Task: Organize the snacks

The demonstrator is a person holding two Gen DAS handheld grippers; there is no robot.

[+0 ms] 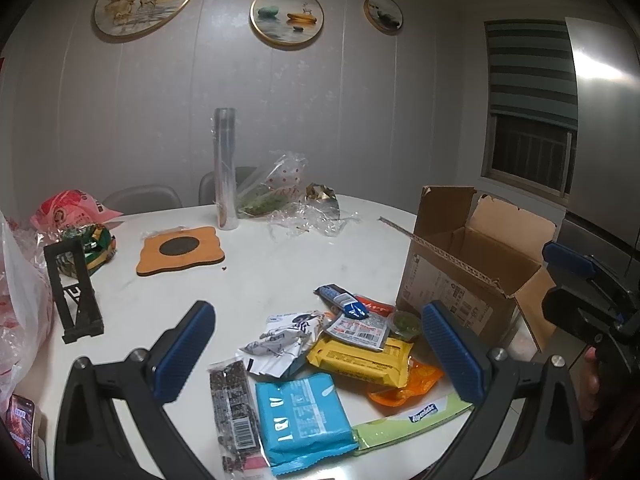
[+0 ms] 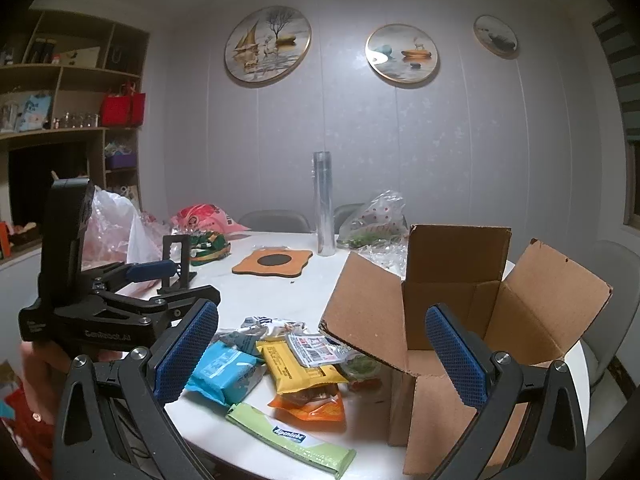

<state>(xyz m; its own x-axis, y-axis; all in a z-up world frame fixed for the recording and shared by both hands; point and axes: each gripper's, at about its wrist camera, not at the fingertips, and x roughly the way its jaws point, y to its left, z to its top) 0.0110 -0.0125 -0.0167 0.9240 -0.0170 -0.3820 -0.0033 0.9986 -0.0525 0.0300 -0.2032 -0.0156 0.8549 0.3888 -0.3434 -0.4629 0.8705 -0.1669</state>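
Both the left gripper (image 1: 316,356) and right gripper (image 2: 322,354) are hovering with jaws apart, empty. Snack packets (image 1: 320,360) are lying piled beside the open cardboard box (image 1: 472,268); grasp the top packet by its edge first.

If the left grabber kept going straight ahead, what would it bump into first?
Probably the snack pile. The left gripper, jaws open, points over the blue packet toward the yellow packet and the crumpled white wrapper. Depth is hard to judge, so it might pass just above them.
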